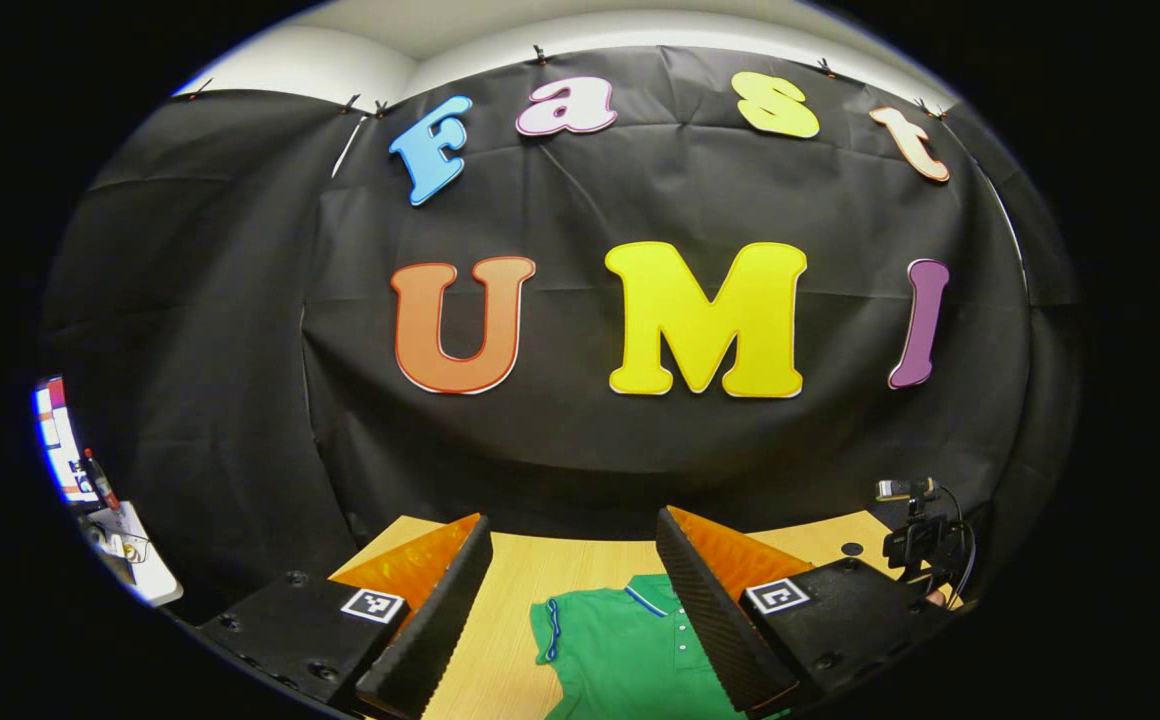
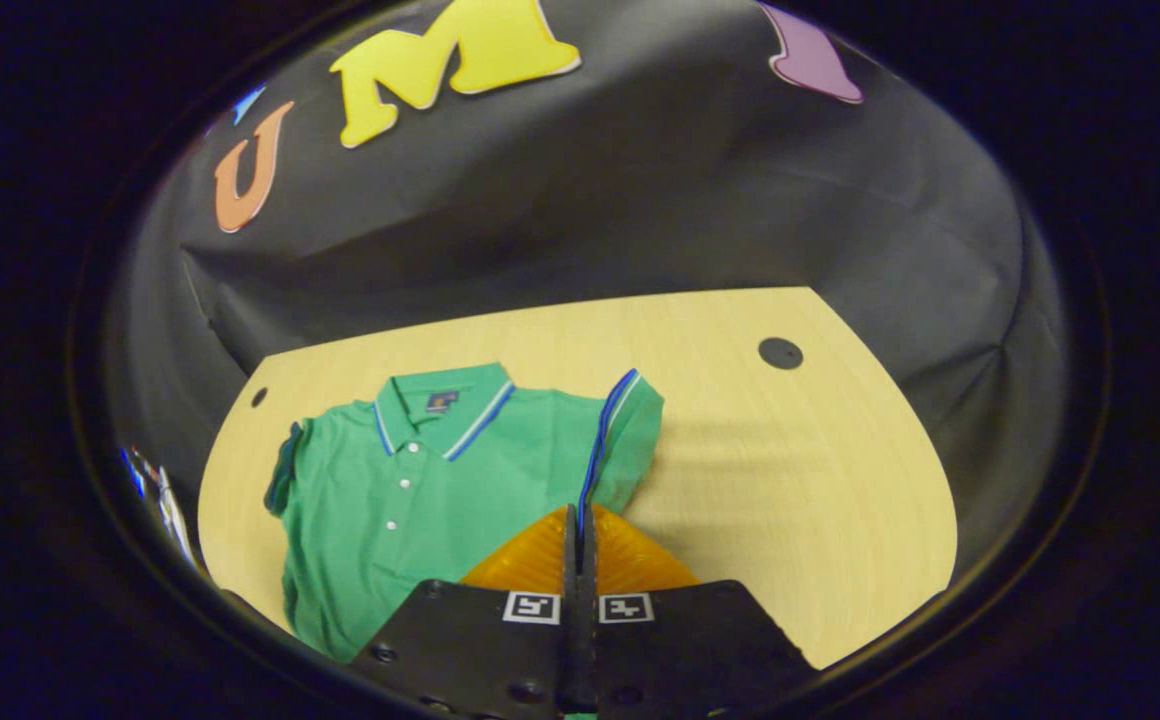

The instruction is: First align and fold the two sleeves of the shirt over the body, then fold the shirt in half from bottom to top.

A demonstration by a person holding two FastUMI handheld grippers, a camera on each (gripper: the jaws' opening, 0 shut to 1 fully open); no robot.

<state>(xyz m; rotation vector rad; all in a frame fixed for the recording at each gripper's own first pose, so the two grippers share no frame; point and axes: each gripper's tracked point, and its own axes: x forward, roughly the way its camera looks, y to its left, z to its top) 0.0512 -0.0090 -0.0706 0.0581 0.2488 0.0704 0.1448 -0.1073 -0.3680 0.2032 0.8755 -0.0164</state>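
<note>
A green polo shirt [image 2: 420, 480] with a blue-and-white striped collar lies face up on the light wooden table [image 2: 790, 480], collar toward the back wall. My right gripper [image 2: 578, 512] is shut on the blue-trimmed hem of the shirt's right-hand sleeve [image 2: 630, 430], which is raised a little and casts a shadow on the table. The other sleeve [image 2: 285, 470] lies flat at the left. In the left gripper view, my left gripper [image 1: 572, 520] hangs open above the table with nothing between its fingers, and the shirt [image 1: 630, 650] lies below and between them.
Round black holes sit in the table at the back right [image 2: 780, 352] and back left [image 2: 258, 396]. A small camera on a stand [image 1: 915, 540] is at the table's right end. A lit screen [image 1: 60, 440] is far left, off the table.
</note>
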